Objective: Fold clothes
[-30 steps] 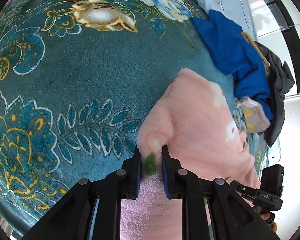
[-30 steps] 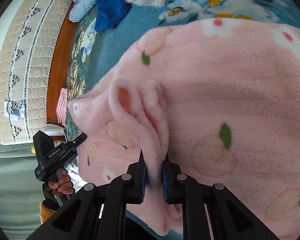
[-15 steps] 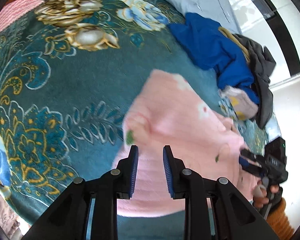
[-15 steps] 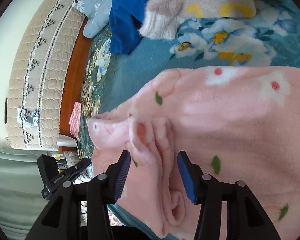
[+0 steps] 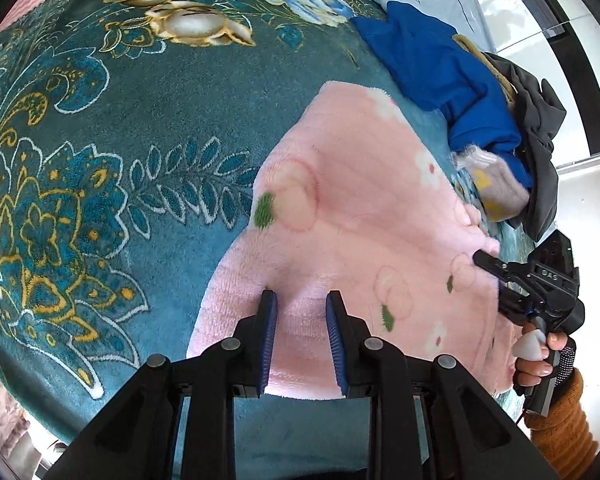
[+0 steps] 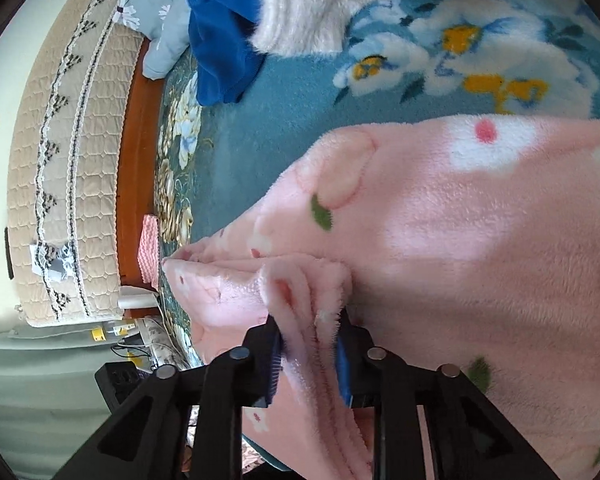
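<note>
A pink fleece garment, printed with small flowers and green leaves, is lying spread on a bed covered by a teal floral blanket. It is sitting toward the near right part of the bed, and its near edge is reaching almost to the blanket's near border.

The left hand-held gripper is hovering over the near edge of the garment with its jaws spread and nothing between them; the blue pads are framing bare fleece. The right hand-held gripper is also standing apart, but a bunched ridge of the pink fabric is lying between its jaws. Whether the pads are actually pressing that ridge is hard to tell; the gap looks wider than the fold. In the left wrist view the right hand-held gripper is showing at the garment's right edge, held in a person's hand with an orange knitted cuff.

Farther away, a blue garment, a grey garment and a fuzzy beige piece with yellow marks are waiting in a heap.

The fleece looks thick, soft and light, so it will probably drape and bunch rather than hold a crease, and it may slide within a loose pinch. Taking hold at a corner or along the hem, with several layers gathered between the pads, seems the safest choice.
</note>
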`<state>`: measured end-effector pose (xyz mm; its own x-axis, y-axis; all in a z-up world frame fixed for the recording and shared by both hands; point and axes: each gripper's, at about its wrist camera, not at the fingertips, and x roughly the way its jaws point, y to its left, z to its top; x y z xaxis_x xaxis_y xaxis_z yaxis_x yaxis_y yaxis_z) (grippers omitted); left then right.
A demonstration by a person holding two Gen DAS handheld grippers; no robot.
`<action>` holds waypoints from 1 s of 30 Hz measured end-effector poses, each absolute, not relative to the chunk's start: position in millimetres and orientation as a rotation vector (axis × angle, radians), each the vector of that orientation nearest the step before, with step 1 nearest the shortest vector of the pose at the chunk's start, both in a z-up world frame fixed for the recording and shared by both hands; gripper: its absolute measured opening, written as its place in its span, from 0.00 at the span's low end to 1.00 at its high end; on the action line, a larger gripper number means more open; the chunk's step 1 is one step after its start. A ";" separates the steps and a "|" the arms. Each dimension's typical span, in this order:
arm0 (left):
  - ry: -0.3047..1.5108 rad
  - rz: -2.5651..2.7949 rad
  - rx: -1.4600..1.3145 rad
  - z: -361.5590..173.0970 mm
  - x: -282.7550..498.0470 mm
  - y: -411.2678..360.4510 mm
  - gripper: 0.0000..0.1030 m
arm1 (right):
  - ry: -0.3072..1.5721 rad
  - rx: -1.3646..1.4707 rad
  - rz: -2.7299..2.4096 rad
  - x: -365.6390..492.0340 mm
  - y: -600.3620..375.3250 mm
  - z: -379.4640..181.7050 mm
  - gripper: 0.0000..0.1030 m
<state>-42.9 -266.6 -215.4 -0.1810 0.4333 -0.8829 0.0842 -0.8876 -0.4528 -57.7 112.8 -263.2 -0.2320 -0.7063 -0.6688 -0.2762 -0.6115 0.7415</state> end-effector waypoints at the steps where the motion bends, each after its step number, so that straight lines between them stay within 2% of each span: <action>1: -0.600 2.166 -1.841 -215.4 -42.9 -266.4 0.25 | -1.163 1.671 -1.913 -57.9 113.4 -257.1 0.16; 5: -0.595 2.146 -1.838 -218.9 -43.0 -262.0 0.25 | -1.165 1.510 -1.974 -58.8 128.8 -231.8 0.15; 9: -0.566 2.133 -1.862 -226.1 -42.5 -256.3 0.25 | -1.139 1.692 -2.002 -59.1 131.3 -261.1 0.15; 13: -0.585 2.130 -1.856 -225.3 -40.9 -257.5 0.25 | -1.197 1.741 -1.988 -54.1 135.8 -283.0 0.15; 16: -0.610 2.131 -1.837 -222.1 -39.3 -260.3 0.25 | -1.163 1.757 -1.984 -56.1 135.2 -281.0 0.16; 20: -0.643 2.117 -1.729 -204.5 -36.4 -258.7 0.25 | -1.068 1.734 -1.976 -57.1 135.3 -259.1 0.23; 21: -0.645 2.107 -1.702 -200.7 -35.9 -255.5 0.26 | -1.049 1.716 -1.988 -54.5 137.8 -252.4 0.23; 23: -0.637 2.090 -1.683 -198.6 -35.4 -250.5 0.36 | -1.037 1.687 -2.011 -49.5 144.1 -242.5 0.25; 30: -0.559 2.066 -1.735 -211.5 -39.7 -228.0 0.38 | -1.079 1.668 -2.016 -32.5 159.5 -236.6 0.25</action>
